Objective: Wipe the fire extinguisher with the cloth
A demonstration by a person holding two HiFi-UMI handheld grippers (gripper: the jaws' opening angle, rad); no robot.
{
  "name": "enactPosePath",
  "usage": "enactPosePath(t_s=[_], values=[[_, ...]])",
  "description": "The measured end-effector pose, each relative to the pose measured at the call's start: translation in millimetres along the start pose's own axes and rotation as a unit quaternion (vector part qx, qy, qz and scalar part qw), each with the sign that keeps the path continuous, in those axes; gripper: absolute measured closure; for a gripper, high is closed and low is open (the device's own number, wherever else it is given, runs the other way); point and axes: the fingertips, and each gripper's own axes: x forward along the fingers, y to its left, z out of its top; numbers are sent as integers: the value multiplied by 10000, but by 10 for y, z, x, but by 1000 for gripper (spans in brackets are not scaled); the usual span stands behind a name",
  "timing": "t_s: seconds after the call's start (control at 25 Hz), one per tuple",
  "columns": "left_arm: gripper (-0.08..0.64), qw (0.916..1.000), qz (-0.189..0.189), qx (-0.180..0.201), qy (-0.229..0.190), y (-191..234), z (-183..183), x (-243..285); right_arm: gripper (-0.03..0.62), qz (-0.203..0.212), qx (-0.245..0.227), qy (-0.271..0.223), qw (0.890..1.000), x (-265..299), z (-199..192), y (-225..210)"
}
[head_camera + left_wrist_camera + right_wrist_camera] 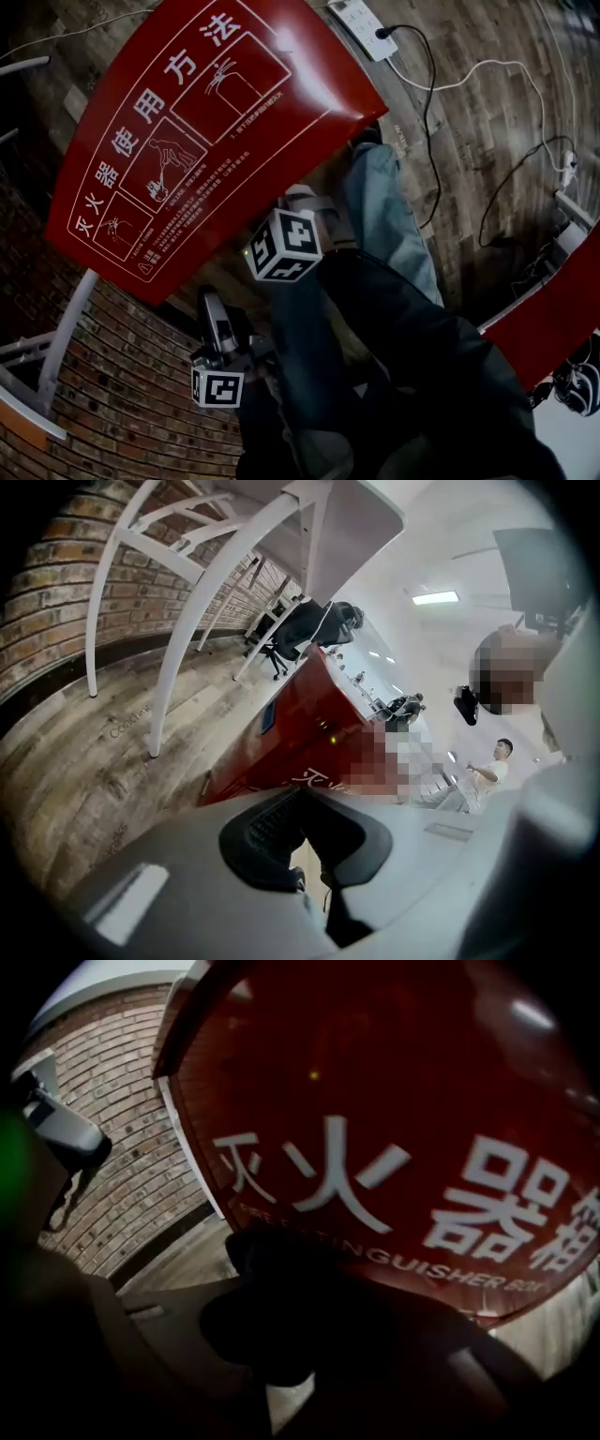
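Note:
A red fire extinguisher box (202,131) with white printed instructions fills the upper left of the head view. Its front with large white characters (394,1185) stands close before my right gripper (281,1260). No extinguisher itself shows. A dark bunched thing, seemingly the cloth (267,1246), sits clamped in the right jaws. In the head view the right gripper (302,197) reaches up to the box's lower edge. My left gripper (208,298) hangs lower, near the brick wall. Its jaws (300,799) are closed together with nothing in them, and the box (300,733) is farther off.
A brick wall (112,394) and white metal frame legs (66,328) stand at the left. A power strip (361,26) with trailing cables lies on the wood floor. A second red box (553,309) is at the right. The person's jeans-clad legs (394,309) fill the middle.

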Motion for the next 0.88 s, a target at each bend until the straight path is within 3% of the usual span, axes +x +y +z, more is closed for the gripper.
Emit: enactPosePath(t_s=[0.24, 0.36, 0.44, 0.64, 0.72, 0.8, 0.88], values=[[561, 9998, -149, -54, -84, 84, 60, -108, 505, -997, 594, 678, 9909, -119, -597, -971], [561, 9997, -170, -144, -69, 205, 40, -191, 505, -1190, 613, 742, 9882, -89, -593, -1042], [561, 9997, -177, -176, -75, 278, 41, -259, 505, -1143, 766, 778, 9874, 8, -560, -894], [561, 9996, -150, -165, -164, 406, 146, -412, 505, -419, 625, 784, 9941, 350, -259, -79], [561, 9996, -131, -159, -217, 447, 195, -447, 505, -306, 699, 764, 9942, 381, -166, 126], [561, 9995, -132, -155, -242, 451, 229, -464, 505, -211, 765, 578, 9952, 311, -79, 216], [561, 9995, -162, -141, -247, 414, 255, -467, 505, -175, 527, 280, 9981, 140, 70, 243]])
